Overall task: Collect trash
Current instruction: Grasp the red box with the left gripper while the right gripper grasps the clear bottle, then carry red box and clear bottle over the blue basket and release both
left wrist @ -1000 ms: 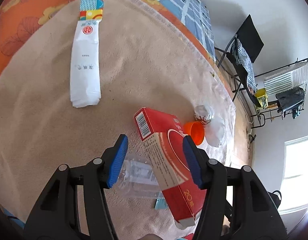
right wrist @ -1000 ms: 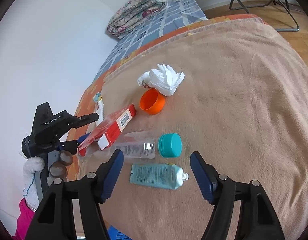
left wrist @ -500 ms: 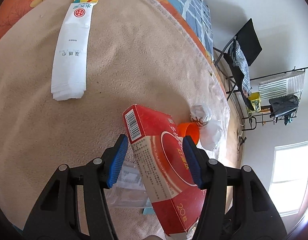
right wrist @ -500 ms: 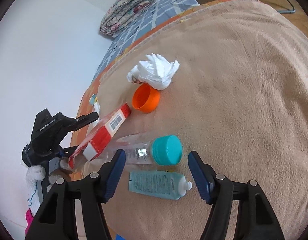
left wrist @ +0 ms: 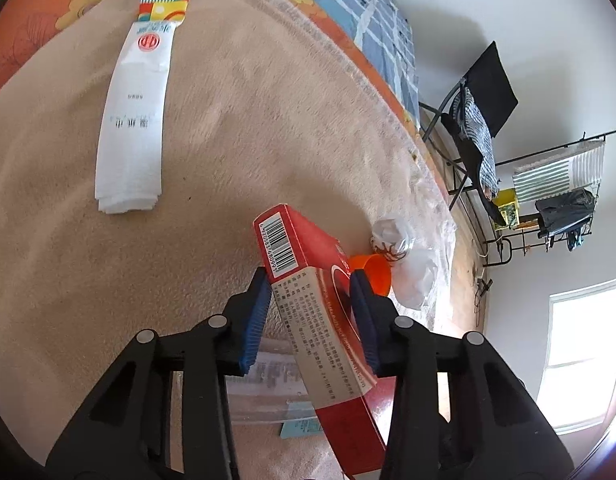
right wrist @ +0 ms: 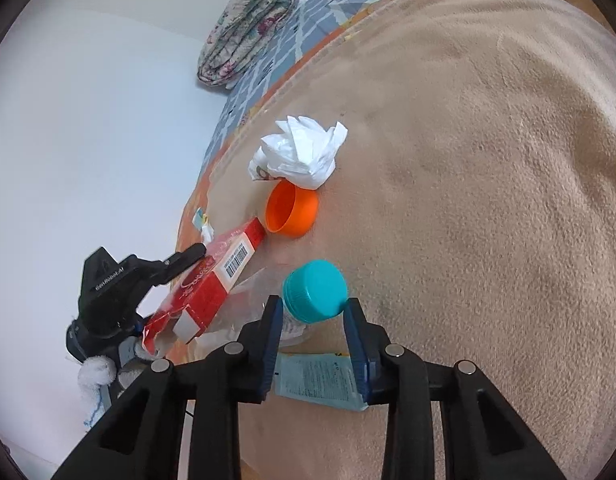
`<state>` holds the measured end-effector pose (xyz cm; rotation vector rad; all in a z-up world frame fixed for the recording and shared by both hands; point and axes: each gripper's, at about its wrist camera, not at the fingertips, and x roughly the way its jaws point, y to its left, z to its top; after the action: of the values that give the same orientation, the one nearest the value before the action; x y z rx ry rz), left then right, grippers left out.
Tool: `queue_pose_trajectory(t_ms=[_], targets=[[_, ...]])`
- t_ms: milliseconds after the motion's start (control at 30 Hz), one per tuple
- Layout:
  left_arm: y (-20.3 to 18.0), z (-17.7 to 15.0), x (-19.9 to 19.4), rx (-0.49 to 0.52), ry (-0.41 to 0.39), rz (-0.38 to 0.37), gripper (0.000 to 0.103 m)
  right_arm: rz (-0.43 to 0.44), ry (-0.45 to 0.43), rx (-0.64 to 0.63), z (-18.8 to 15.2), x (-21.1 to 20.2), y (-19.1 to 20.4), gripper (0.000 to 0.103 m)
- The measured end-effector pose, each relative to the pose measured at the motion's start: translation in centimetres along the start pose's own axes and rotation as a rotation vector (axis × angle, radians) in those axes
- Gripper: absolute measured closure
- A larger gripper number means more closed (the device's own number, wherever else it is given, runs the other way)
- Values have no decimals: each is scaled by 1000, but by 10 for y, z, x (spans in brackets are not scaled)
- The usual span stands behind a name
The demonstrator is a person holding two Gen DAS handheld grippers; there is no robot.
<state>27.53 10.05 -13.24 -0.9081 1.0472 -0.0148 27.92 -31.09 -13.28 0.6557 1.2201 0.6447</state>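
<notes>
On the bed: beige blanket (right wrist: 488,160) with the trash lying in one group near its edge.
Left gripper (left wrist: 312,312): clamped on the red box (left wrist: 308,280), pads on its two wide faces, near the barcode end; the box is tilted, and its torn far end looks raised from the blanket.
Right gripper (right wrist: 313,334): fingers on both sides of the teal cap (right wrist: 315,297) of the clear bottle (right wrist: 252,300); they seem to touch it, so I judge it as gripped.
Other trash: orange cup (right wrist: 292,214) on its side, touching the tissue (right wrist: 300,156); tube (right wrist: 320,376) flat under the right gripper; white wrapper (left wrist: 134,120) well apart from the rest.
Box handling: light, thin cardboard, it will dent if squeezed hard; a hold across the wide faces is good.
Bottle handling: light, soft and a little slippery in the body; the cap is stiff and ribbed, the best place to hold.
Pose: both grippers low, pointing forward over the blanket, left one beside the bed edge.
</notes>
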Motion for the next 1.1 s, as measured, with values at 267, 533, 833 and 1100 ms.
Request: queue_pose_trajectory(t_ms=[267, 533, 833, 1100], targets=[[-3, 3, -10, 16, -49, 0, 69, -27, -18, -30, 0, -1, 2, 74], [0, 9, -36, 27, -100, -6, 76, -181, -53, -175, 10, -8, 31, 53], [12, 14, -76, 45, -167, 4, 80, -253, 65, -715, -22, 23, 117, 15], [30, 19, -116, 45, -228, 7, 81, -383, 161, -1084, -61, 68, 150, 16]])
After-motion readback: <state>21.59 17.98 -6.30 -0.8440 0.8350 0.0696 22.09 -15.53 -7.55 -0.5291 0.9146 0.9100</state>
